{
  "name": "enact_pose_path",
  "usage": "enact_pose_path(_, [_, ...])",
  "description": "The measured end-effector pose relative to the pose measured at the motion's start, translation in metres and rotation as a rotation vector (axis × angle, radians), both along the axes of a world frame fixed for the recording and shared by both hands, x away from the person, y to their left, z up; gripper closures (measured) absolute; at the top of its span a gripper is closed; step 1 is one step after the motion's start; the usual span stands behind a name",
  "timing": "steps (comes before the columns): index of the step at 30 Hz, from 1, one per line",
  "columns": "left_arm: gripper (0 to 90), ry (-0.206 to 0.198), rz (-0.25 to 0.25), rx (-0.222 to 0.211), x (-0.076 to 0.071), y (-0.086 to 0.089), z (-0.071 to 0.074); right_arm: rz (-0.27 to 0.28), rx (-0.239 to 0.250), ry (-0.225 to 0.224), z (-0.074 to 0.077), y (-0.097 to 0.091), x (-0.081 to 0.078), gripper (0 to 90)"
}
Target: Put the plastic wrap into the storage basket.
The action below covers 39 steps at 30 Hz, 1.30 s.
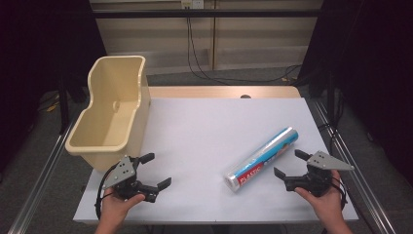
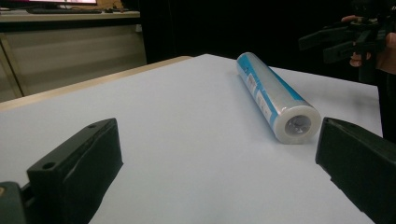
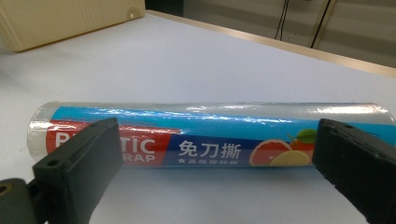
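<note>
High view: we find the roll [image 1: 261, 159] lying at 4 o'clock on the table [image 1: 204, 126], bin [image 1: 112, 112] at 10. Left gripper [image 1: 152, 170] and right gripper [image 1: 288, 164] both gape, empty. We judge it light, stiff and slick-wrapped; grip mid-length across.

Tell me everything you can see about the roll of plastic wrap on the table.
The plastic wrap roll is a long cylinder in glossy clear film, with a blue label, a red band printed PLASTIC WRAP, Chinese characters and citrus fruit pictures. Its round end shows a hollow core. It lies on its side, diagonally, on the white table, right of centre. Nothing grips it; the open right gripper sits just beside it.
</note>
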<state>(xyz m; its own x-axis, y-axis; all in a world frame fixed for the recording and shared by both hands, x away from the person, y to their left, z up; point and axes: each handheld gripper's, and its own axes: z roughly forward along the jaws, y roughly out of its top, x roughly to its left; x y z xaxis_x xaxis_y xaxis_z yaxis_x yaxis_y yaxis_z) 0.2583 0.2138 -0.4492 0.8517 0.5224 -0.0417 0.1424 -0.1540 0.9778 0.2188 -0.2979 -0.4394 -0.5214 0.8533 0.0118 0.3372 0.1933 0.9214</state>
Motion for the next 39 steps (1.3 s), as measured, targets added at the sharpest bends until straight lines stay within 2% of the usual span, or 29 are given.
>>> enact_pose_path(9, [0.2,0.018,-0.014,0.021,0.002,-0.007,0.001,-0.009,0.006,0.006,-0.002,-0.004,-0.001,1.3])
enact_pose_path(14, [0.2,0.055,-0.02,0.023,0.006,-0.013,0.0,-0.015,0.011,0.002,-0.001,-0.006,-0.002,1.3])
enact_pose_path(17, [0.2,0.058,-0.024,0.038,0.008,-0.02,0.001,-0.013,0.015,-0.003,-0.002,-0.007,-0.003,1.3])
enact_pose_path(23, [0.2,0.06,-0.038,0.071,0.011,-0.044,0.008,-0.014,0.016,-0.002,-0.004,-0.01,-0.004,1.3])
enact_pose_path(30, [0.1,0.084,-0.094,0.095,0.016,-0.075,0.011,-0.016,0.024,-0.012,-0.003,-0.012,-0.006,1.3])
enact_pose_path(39, [0.0,0.091,-0.161,0.082,0.022,-0.111,0.015,-0.021,0.053,-0.046,-0.002,-0.016,-0.01,1.3])
